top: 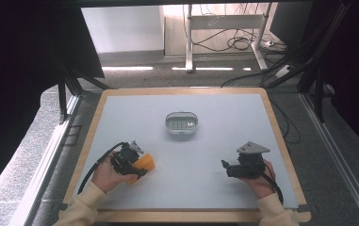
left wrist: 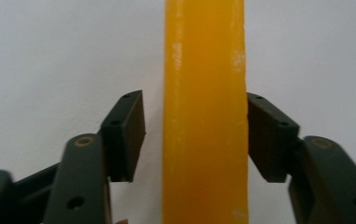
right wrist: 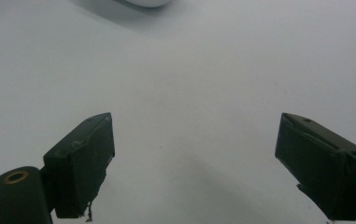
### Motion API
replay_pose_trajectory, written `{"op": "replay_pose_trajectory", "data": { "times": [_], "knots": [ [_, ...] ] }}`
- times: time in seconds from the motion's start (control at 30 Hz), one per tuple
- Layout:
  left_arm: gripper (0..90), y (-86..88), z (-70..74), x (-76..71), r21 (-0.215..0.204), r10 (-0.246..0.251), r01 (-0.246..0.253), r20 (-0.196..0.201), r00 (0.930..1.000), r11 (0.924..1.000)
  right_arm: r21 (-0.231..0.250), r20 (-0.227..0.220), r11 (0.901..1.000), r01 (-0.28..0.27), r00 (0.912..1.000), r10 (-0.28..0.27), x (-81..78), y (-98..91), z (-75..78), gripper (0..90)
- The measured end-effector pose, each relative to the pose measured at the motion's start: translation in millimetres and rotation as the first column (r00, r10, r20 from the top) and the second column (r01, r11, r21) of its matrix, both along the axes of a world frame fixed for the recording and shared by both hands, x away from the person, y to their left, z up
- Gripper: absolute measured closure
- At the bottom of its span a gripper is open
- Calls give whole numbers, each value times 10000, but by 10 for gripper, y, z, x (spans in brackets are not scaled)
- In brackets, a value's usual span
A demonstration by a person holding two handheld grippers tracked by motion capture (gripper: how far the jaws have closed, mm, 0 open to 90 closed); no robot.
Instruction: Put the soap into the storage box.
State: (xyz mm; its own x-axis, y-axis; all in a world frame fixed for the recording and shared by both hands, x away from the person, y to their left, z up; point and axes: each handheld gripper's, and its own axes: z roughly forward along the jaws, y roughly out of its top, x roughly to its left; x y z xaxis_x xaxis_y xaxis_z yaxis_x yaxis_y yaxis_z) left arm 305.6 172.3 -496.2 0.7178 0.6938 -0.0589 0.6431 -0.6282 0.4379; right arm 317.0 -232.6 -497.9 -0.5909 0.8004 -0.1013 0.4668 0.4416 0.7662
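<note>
Beyond the wood-edged worktop [top: 120,197] we see grey floor and trailing cables. At centre frame sits a small oval white container [top: 182,123], perhaps a destination. Lower left, our left tool [top: 131,160] straddles an orange block [left wrist: 205,116], one jaw touching, the other just off, not yet clamped. Lower right, our right tool [top: 237,168] waits, jaws spread wide over bare surface.

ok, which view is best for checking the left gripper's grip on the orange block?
The left gripper view. The orange block stands between the jaws: the right pad touches it, the left shows a small gap. In the high view the block pokes out beside the left gripper, its contact hidden.
</note>
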Motion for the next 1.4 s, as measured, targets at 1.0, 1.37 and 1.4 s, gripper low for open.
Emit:
{"op": "replay_pose_trajectory", "data": {
  "times": [1.0, 1.37, 1.4],
  "knots": [
    [615, 97, 133, -27, -97, -390, 393, 299, 9988, 9992, -4, 30, 10000, -7, 10000, 7, 2, -2, 4, 120],
    [617, 166, 200, -47, -373, -357, 373, 424, 9985, 9986, 14, 21, 10000, 1, 10000, -1, 8, -3, -2, 120],
    [617, 176, 205, -46, -386, -358, 374, 412, 9985, 9986, 10, 12, 10000, 2, 10000, -2, 7, -2, -3, 120]
  ]
}}
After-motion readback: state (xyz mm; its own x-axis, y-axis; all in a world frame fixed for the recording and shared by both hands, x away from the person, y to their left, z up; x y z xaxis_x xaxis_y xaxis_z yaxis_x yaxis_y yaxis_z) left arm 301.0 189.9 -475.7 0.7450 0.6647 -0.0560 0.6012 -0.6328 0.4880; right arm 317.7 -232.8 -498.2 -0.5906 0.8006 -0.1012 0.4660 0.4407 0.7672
